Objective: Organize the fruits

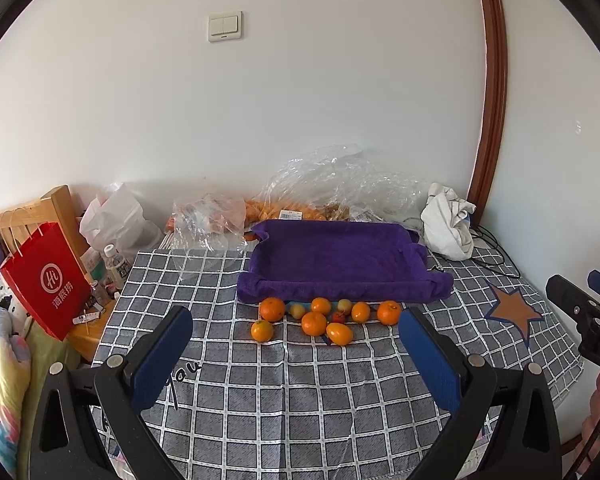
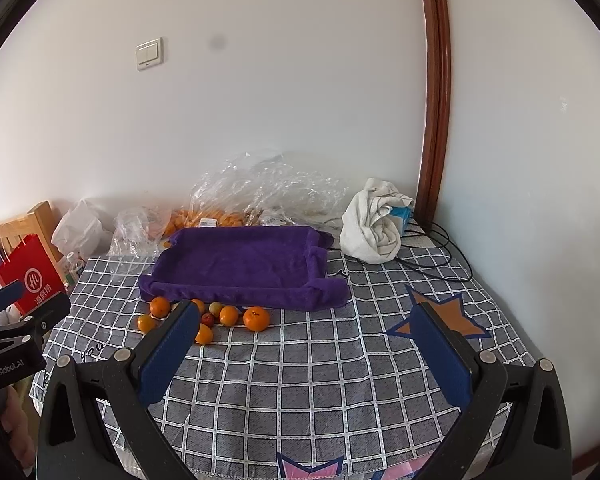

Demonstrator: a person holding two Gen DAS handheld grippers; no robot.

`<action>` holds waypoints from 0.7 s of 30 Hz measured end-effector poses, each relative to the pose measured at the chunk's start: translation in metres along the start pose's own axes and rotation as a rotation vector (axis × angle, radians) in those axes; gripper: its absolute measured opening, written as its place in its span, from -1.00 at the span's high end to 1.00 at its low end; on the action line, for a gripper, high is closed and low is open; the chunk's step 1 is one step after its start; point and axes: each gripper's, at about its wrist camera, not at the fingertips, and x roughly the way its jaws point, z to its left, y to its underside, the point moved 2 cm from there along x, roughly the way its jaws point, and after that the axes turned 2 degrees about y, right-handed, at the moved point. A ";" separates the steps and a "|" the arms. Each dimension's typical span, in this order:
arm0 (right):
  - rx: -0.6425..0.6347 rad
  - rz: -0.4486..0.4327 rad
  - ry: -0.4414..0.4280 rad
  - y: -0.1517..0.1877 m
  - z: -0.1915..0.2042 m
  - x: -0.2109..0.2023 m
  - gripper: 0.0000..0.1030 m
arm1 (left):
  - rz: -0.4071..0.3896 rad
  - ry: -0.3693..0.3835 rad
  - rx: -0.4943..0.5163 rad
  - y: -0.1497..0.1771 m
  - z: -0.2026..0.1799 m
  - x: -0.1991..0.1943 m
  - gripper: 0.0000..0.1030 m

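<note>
While both grippers gape empty | left gripper [image 1: 296,344] view: whole fruit cluster [image 1: 322,319] | right gripper [image 2: 304,344] view: finger [image 2: 168,354] hides some

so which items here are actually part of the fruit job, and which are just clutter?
Job:
- loose fruits on the checked cloth
- purple tray, nothing in it
- left gripper, open
- right gripper, open

Clutter:
- red bag
- clear plastic bags
- white cloth
- bottles
- black cables
</note>
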 end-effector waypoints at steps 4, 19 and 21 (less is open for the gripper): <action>0.000 0.000 -0.003 0.002 0.001 0.000 -0.99 | 0.000 -0.002 -0.003 0.001 0.001 0.000 -1.00; 0.008 -0.005 -0.013 0.002 0.001 -0.001 -0.99 | -0.010 -0.004 -0.007 0.002 0.001 -0.004 -1.00; 0.012 -0.009 -0.012 0.003 0.000 -0.002 -0.99 | -0.011 -0.006 -0.007 0.002 0.001 -0.004 -1.00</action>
